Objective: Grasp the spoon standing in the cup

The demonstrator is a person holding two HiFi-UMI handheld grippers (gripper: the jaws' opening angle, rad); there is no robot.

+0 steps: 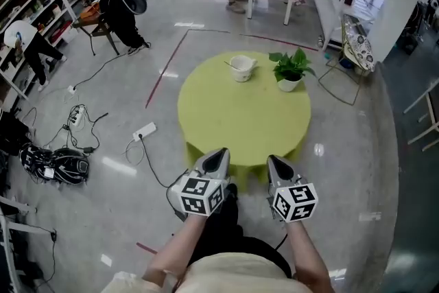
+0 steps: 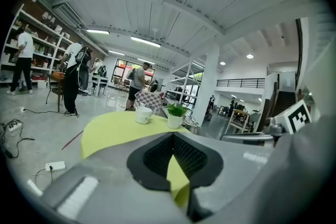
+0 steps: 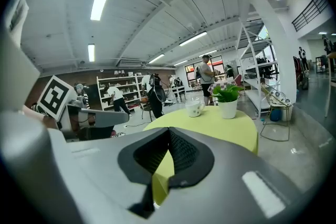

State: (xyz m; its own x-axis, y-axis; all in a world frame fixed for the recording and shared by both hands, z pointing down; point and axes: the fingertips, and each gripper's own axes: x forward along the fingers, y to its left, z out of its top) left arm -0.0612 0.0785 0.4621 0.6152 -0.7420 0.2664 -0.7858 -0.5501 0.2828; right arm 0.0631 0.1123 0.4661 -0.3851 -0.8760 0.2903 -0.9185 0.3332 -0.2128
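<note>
Spoon: it stands in the white cup on the far side of the round yellow-green table, with its thin handle leaning out over the rim to the left.
Spoon handling: it looks light, stiff and smooth, so it is likely to swivel or slip in a loose pinch.
Spoon hold: the best place is the bare upper handle above the rim, pinched across its flat faces.
Left gripper: its jaws are closed tip to tip and hold nothing. It sits over the table's near edge, well apart from the cup.
Cup: it appears to be ceramic and small. It could probably tip or slide if the handle is levered sideways.
Right gripper: its jaws are also closed and empty. It sits beside the left gripper at the near edge.
Potted plant: it stands just right of the cup. Coming in from the handle's side should keep clear of its leaves.
</note>
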